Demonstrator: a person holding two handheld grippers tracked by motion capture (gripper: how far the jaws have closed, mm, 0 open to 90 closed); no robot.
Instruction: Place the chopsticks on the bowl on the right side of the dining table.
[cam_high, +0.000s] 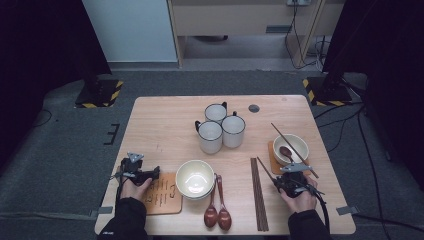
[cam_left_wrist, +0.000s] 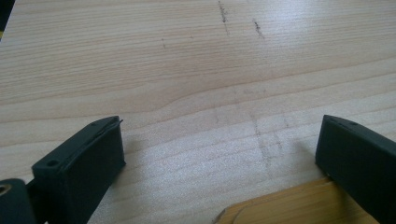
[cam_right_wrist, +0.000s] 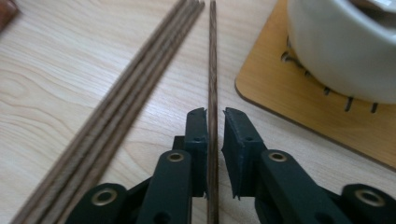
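one chopstick, just between my right jaws

the single chopstick (cam_right_wrist: 213, 70) runs straight up the middle of the right gripper view, lying flat on the table (cam_high: 165, 120) just beside the bundle of chopsticks (cam_right_wrist: 126, 98) and apart from it by a thin strip of bare wood. its near end passes between the two black jaws of my right gripper (cam_right_wrist: 214, 116). there is a sliver of light on the right side of the stick, so i read the pads as slack around it rather than pinching it: the stick sits between them, and the left pad may just brush it.

my judgement is that i am at the point of either setting this stick down or taking it up for the bowl (cam_high: 291, 146) on the coaster (cam_high: 272, 156), where a spoon (cam_high: 286, 152) and another chopstick (cam_high: 295, 151) already rest. the next move calls for a firm, centred pinch and a level lift, so the stick does not roll into the bundle.

my left gripper (cam_high: 136, 172) rests at the table's near left edge, jaws spread wide over bare wood, a corner of the wooden board (cam_left_wrist: 289, 205) just beneath them. further off stand the near bowl (cam_high: 195, 178), two spoons (cam_high: 217, 212) and three mugs (cam_high: 220, 127).
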